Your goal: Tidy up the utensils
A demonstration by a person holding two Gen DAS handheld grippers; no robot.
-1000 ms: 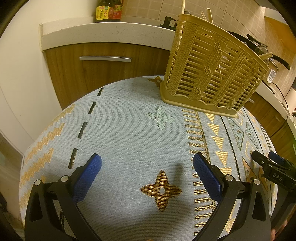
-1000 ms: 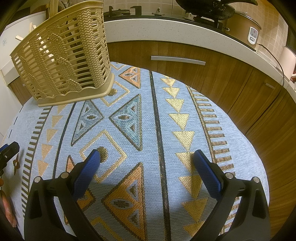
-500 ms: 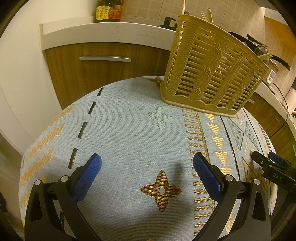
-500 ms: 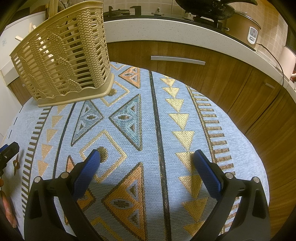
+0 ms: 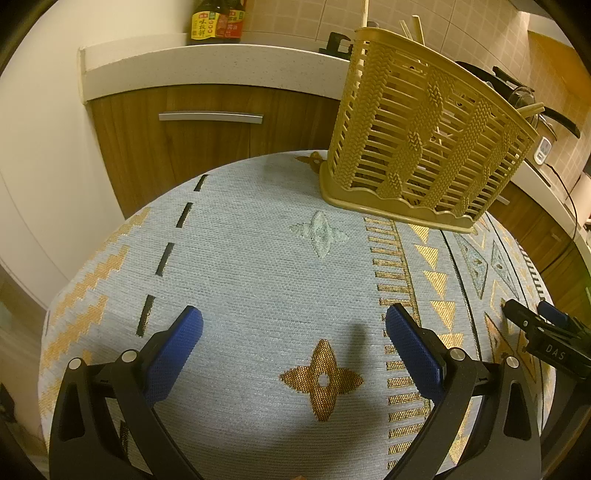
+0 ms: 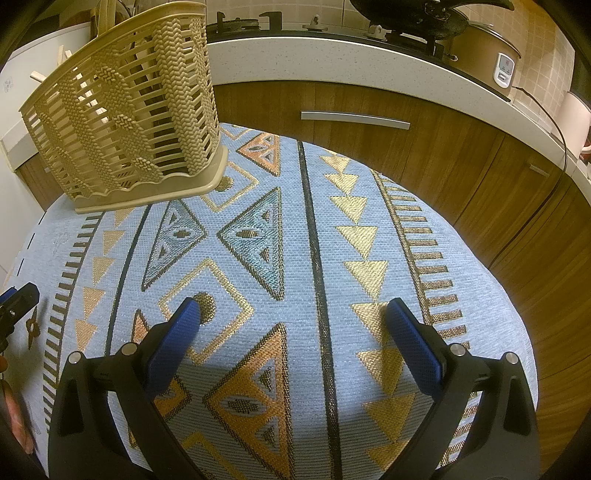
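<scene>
Left wrist view: left gripper [image 5: 293, 325] hovers low over the patterned tablecloth [image 5: 258, 266], fingers spread wide, nothing between them. Beige slatted utensil basket [image 5: 424, 144] stands upright at the table's far edge, chopsticks [image 5: 410, 26] poking above its rim; bare cloth lies between.

Right wrist view: right gripper [image 6: 293, 321] likewise wide and empty. Basket [image 6: 125, 110] sits at far left corner; open cloth [image 6: 369, 240] runs to the right edge.

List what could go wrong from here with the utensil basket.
The utensil basket stands near the far edge of the patterned tablecloth; a push could perhaps slide it off. Chopsticks poke above its rim and might snag a finger. Both the left gripper and right gripper are open and empty.
</scene>
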